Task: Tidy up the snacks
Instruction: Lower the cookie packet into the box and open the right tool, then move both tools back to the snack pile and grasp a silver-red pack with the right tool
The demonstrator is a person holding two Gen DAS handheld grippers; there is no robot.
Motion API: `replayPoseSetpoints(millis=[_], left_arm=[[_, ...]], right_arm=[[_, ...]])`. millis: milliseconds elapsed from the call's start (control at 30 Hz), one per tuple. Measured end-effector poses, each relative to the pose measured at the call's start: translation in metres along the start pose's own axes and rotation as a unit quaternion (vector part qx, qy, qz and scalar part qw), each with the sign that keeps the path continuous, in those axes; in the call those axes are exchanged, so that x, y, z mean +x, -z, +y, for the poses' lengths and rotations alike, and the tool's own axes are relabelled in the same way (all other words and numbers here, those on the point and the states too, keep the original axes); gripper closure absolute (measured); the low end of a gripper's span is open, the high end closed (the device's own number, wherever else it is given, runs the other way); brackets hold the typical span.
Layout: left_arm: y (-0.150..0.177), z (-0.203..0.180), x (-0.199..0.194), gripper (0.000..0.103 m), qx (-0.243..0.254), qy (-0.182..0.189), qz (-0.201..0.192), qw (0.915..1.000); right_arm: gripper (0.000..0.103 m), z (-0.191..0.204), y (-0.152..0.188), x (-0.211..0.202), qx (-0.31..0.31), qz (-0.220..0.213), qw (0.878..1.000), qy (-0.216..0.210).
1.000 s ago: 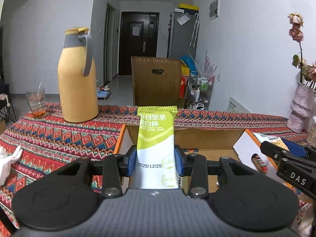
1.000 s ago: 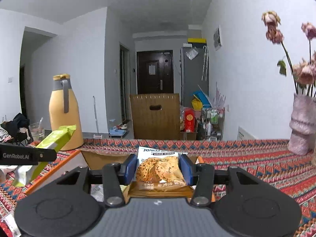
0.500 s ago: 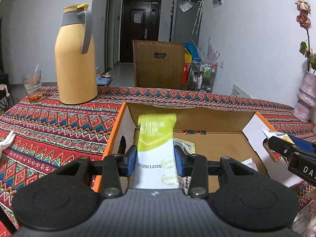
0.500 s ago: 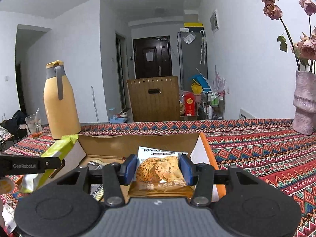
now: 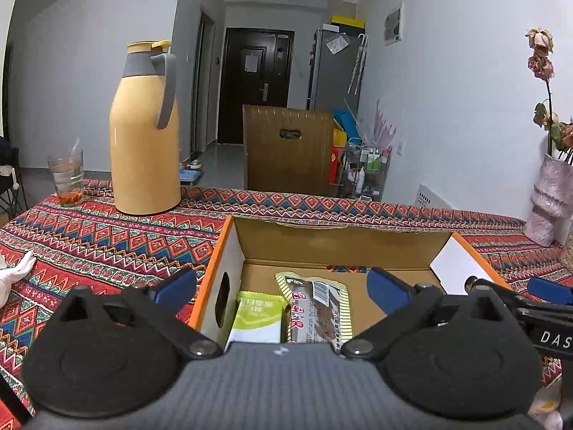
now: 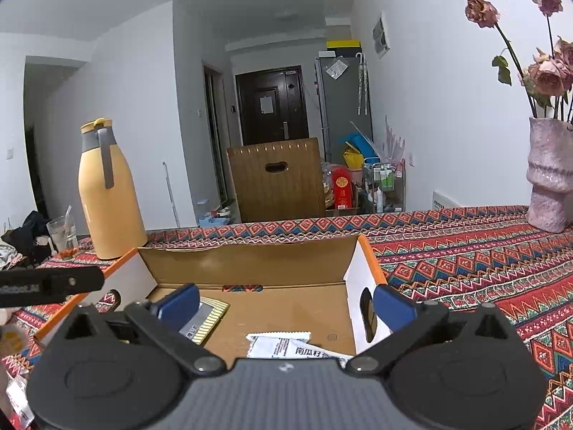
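An open cardboard box [image 5: 336, 236] with orange edges sits on the patterned tablecloth. My left gripper [image 5: 283, 292] is open and empty above the box's left part. Below it lie a green-and-white snack bar [image 5: 258, 317] and a yellow-striped brown snack packet [image 5: 317, 311]. My right gripper [image 6: 286, 304] is open and empty above the box's right part [image 6: 250, 261]. A white cookie packet [image 6: 286, 347] lies on the box floor beneath it. The yellow-striped packet [image 6: 206, 320] shows at the left.
A yellow thermos jug [image 5: 145, 132] and a glass [image 5: 68, 177] stand at the back left of the table. A pink vase with dried roses [image 6: 549, 179] stands at the back right. A brown chair back [image 5: 286, 150] is behind the table.
Both grippers opened over the box. The green bar dropped from the left gripper and the cookie packet from the right; both now lie inside the box.
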State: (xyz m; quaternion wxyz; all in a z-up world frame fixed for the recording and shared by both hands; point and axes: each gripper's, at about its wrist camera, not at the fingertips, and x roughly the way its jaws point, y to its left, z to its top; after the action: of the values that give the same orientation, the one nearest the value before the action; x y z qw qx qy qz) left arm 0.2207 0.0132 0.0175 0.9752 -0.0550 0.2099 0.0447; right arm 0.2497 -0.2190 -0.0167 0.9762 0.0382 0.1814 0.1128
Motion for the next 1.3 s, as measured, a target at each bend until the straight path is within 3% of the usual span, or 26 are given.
replayPoseSetpoints(millis=[367, 767, 1033, 1300], left_arm=[[-0.003, -0.002, -0.008, 0.0, -0.004, -0.005, -0.007, 1.0], [-0.021, 0.009, -0.059, 0.0, -0.002, -0.011, -0.032, 0.9994], [-0.006, 0.024, -0.104, 0.0, 0.002, -0.01, -0.03, 0.9995], [0.028, 0.044, -0.149, 0.0, 0.006, 0.0, -0.013, 0.9999]], right_arm=[[0.0, -0.003, -0.003, -0.005, 0.003, -0.005, 1.0, 0.006], [0.0, 0.013, -0.024, -0.046, -0.02, -0.033, 0.999, 0.002], [0.0, 0.03, -0.014, -0.083, -0.02, -0.027, 0.999, -0.011], [0.0, 0.045, 0.011, -0.125, -0.011, -0.006, 1.0, -0.026]])
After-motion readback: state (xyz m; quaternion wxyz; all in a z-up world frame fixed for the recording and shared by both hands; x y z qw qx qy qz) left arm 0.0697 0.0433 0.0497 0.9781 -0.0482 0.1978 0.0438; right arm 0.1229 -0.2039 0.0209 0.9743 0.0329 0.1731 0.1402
